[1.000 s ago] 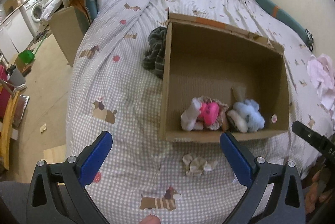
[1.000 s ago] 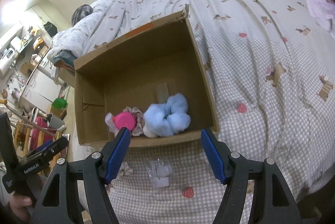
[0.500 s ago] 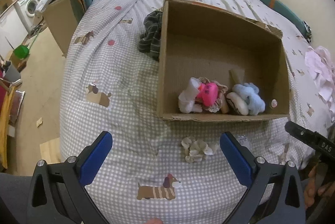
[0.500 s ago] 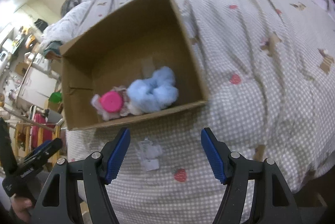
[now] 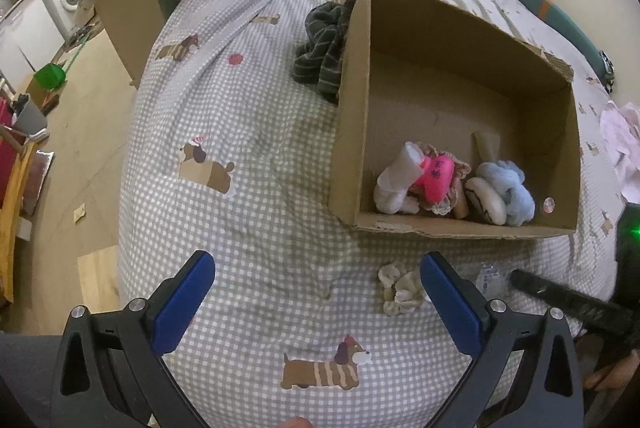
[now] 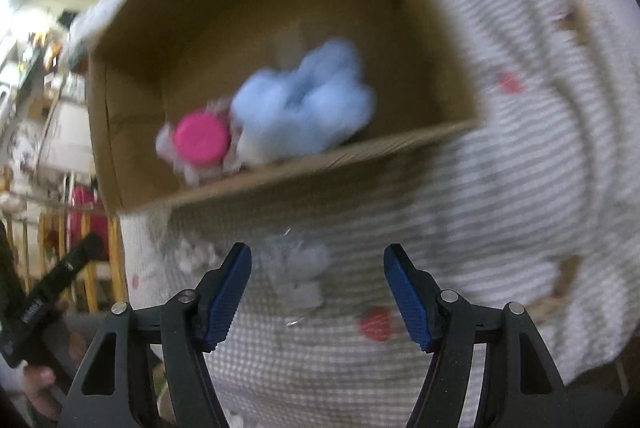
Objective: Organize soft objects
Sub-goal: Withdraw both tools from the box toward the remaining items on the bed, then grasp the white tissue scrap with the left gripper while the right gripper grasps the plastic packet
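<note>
An open cardboard box lies on the bed. Its near end holds a white sock roll, a pink plush and a fluffy blue plush. A cream scrunchie lies on the checked cover in front of the box, just left of my left gripper's right finger. A clear crinkly packet lies beside it, between my right gripper's fingers. My left gripper is open and empty above the cover. My right gripper is open and empty, low over the packet; its view is blurred.
A dark striped cloth lies bunched against the box's left wall. Pink clothes lie at the bed's right edge. The bed edge drops to the floor on the left, by a second cardboard box.
Both grippers have moved closer to the bed in front of the box. The right gripper has dropped toward the clear packet, which now lies between its fingers. Both stayed open.
</note>
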Demonstrator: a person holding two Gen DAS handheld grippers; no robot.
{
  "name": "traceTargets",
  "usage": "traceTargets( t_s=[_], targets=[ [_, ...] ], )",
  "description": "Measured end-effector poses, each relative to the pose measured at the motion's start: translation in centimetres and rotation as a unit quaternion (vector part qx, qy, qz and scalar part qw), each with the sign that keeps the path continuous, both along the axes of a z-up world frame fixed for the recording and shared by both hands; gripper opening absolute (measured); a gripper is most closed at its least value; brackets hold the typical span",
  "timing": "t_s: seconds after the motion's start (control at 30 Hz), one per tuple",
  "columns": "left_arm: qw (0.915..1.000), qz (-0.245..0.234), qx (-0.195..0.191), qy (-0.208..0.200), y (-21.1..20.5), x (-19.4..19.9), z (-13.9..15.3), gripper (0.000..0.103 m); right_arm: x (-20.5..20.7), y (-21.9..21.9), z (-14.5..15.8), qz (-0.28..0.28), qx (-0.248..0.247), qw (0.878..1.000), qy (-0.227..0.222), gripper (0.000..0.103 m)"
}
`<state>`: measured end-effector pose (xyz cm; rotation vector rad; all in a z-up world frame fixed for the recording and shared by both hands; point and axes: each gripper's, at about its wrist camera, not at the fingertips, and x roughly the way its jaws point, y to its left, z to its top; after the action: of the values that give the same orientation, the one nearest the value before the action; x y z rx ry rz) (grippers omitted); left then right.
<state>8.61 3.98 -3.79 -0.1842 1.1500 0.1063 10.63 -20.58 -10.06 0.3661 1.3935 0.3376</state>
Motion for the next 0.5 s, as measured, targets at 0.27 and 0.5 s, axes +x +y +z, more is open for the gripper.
traceTargets(
  t_s=[0.27, 0.5],
  targets=[
    [0.9999, 0.006, 0.005, 0.008, -0.1, 0.2, -0.1, 0.102, 0.0, 6.9, -2.2, 0.112, -0.128, 0.985, -0.017, 0.074],
    [0.9998, -0.012, 0.002, 0.015, -1.8, 0.4, -0.6, 0.102, 0.6, 6.1, -2.7, 0.103, -0.146, 0.984, -0.016, 0.036]
  ],
)
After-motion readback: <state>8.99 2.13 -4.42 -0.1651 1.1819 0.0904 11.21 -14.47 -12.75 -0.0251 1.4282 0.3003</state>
